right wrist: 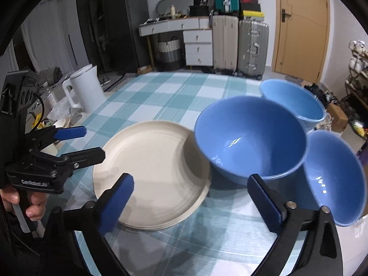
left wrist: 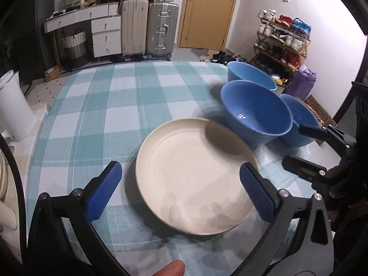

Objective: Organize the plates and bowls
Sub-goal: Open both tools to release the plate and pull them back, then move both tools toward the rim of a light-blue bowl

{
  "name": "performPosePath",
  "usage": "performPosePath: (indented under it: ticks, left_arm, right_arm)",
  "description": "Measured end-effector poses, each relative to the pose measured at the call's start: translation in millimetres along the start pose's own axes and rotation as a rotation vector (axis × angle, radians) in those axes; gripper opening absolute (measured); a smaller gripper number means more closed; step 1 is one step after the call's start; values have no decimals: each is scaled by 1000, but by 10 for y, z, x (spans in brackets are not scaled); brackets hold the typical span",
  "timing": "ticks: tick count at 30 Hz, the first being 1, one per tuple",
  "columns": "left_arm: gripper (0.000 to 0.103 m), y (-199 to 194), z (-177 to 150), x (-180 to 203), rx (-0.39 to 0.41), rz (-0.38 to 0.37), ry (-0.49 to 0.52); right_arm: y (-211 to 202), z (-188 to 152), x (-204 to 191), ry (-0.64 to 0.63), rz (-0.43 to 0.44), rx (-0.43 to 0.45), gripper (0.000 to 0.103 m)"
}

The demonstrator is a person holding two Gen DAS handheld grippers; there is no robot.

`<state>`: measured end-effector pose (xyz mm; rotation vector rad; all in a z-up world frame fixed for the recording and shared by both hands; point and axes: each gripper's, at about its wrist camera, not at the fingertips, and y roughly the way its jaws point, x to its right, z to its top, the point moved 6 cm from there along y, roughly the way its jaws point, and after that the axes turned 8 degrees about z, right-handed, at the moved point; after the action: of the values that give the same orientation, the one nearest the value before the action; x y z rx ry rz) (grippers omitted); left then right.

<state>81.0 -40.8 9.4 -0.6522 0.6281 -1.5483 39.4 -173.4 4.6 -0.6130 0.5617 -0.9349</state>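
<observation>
A cream plate (left wrist: 195, 177) lies on the checked tablecloth (left wrist: 103, 105); in the right wrist view its near edge shows layered rims, like a stack (right wrist: 151, 172). To its right stand three blue bowls: a large one (left wrist: 255, 112) (right wrist: 250, 135), one behind it (left wrist: 250, 73) (right wrist: 292, 101) and one at the table's right edge (left wrist: 299, 124) (right wrist: 335, 179). My left gripper (left wrist: 181, 191) hovers open above the plate, nothing between its blue pads. My right gripper (right wrist: 191, 202) is open over the gap between plate and large bowl, holding nothing. Each gripper shows in the other's view (left wrist: 306, 149) (right wrist: 85, 143).
A white kettle (right wrist: 85, 89) stands off the table's left edge with cluttered small items around it. Beyond the far edge are drawers, suitcases (right wrist: 250, 46) and a door. A shoe rack (left wrist: 283, 43) stands to the right. The bowl at the right sits close to the table edge.
</observation>
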Motion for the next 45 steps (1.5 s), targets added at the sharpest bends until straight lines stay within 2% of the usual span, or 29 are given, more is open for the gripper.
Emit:
performPosePath:
  ticks: [9, 17, 27, 33, 45]
  left_arm:
    - [102, -56, 314, 270, 29, -53, 7]
    - [102, -34, 671, 524, 49, -104, 12]
    - [102, 141, 1077, 870, 60, -130, 57]
    - [102, 342, 1278, 1066, 42, -140, 76]
    - [102, 784, 1691, 1316, 9, -158, 76]
  right_arm:
    - [-503, 182, 310, 32, -79, 96, 102]
    - [-940, 340, 793, 120, -144, 165, 102]
    - [-1337, 424, 1384, 221, -201, 214, 102]
    - [-1412, 539, 1683, 252, -230, 224, 102]
    - [-1309, 768, 2151, 291, -228, 205, 102]
